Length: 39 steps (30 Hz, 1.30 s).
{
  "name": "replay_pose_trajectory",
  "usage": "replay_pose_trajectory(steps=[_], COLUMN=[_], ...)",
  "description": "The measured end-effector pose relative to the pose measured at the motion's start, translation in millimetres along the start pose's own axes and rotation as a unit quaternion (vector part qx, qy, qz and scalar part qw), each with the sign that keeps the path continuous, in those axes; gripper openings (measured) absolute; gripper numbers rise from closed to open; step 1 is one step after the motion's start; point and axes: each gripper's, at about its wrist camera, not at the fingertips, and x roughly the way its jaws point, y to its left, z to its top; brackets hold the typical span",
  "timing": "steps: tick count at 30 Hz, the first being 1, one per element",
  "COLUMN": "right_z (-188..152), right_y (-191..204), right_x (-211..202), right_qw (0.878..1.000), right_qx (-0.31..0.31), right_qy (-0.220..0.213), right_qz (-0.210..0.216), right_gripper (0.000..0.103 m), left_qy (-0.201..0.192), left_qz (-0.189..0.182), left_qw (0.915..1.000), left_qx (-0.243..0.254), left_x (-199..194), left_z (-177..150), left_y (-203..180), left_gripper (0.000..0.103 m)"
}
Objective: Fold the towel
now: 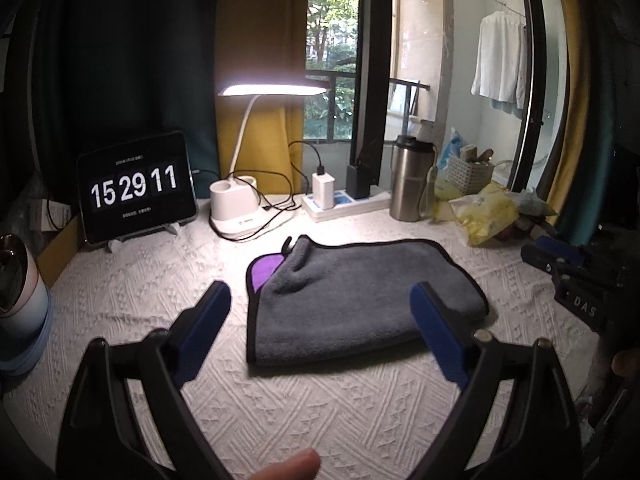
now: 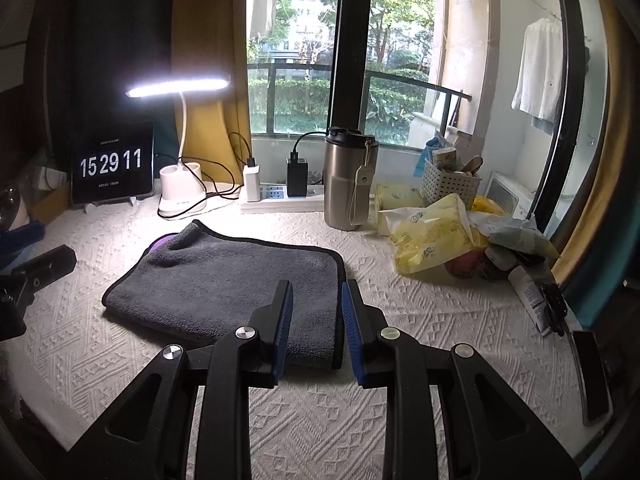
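Note:
A grey towel (image 1: 352, 300) with a black hem lies folded on the white textured cloth; its purple underside (image 1: 262, 272) shows at the far left corner. It also shows in the right wrist view (image 2: 224, 284). My left gripper (image 1: 320, 300) is wide open and empty, just above the towel's near edge. My right gripper (image 2: 316, 296) is open with a narrower gap and empty, over the towel's near right corner. The right gripper also appears at the right edge of the left wrist view (image 1: 576, 276).
At the back stand a tablet clock (image 1: 136, 192), a lit desk lamp (image 1: 248, 208), a power strip (image 1: 344, 200) with chargers and a steel tumbler (image 2: 348, 180). Yellow bags (image 2: 432, 236) and a white basket (image 2: 448, 184) crowd the right. A phone (image 2: 592, 376) lies at the far right.

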Motion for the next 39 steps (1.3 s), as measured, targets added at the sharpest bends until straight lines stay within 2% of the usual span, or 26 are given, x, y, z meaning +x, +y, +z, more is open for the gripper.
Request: replay_pose_trajectory(steps=[7,19,27,33,36,39], right_z=[-4.7,-16.3,-23.1,-29.3,-35.5,-43.2], right_y=[1.5,9.7,14.1,19.2,20.0,19.8], right_x=[-22.2,-62.9,-88.6,-106.2,-115.6,-124.9], right_qw=[1.000,0.999,0.997,0.995,0.994,0.992], right_qx=[0.001,-0.007,-0.002,-0.010,-0.008,-0.002], right_qy=[-0.013,-0.048,-0.075,-0.096,-0.110,-0.126], right_qz=[0.001,0.017,0.025,0.025,0.027,0.027], right_gripper=[0.027,0.027,0.027,0.028,0.030,0.040], left_qy=[-0.029,-0.076,-0.117,-0.128,-0.140,-0.156], left_qz=[-0.001,0.001,0.002,-0.011,-0.013,-0.010], left_qw=[0.9995,0.9969,0.9930,0.9916,0.9900,0.9877], left_qx=[0.011,-0.018,-0.014,-0.013,-0.009,0.000], left_x=[-27.6,-69.8,-97.8,-109.6,-116.2,-124.2], left_z=[-3.8,-17.1,-28.8,-35.4,-38.9,-43.9], left_y=[-5.8,-2.4,-6.9,-9.2,-10.1,-11.7], left_gripper=[0.092,0.092,0.092,0.092,0.092,0.092])
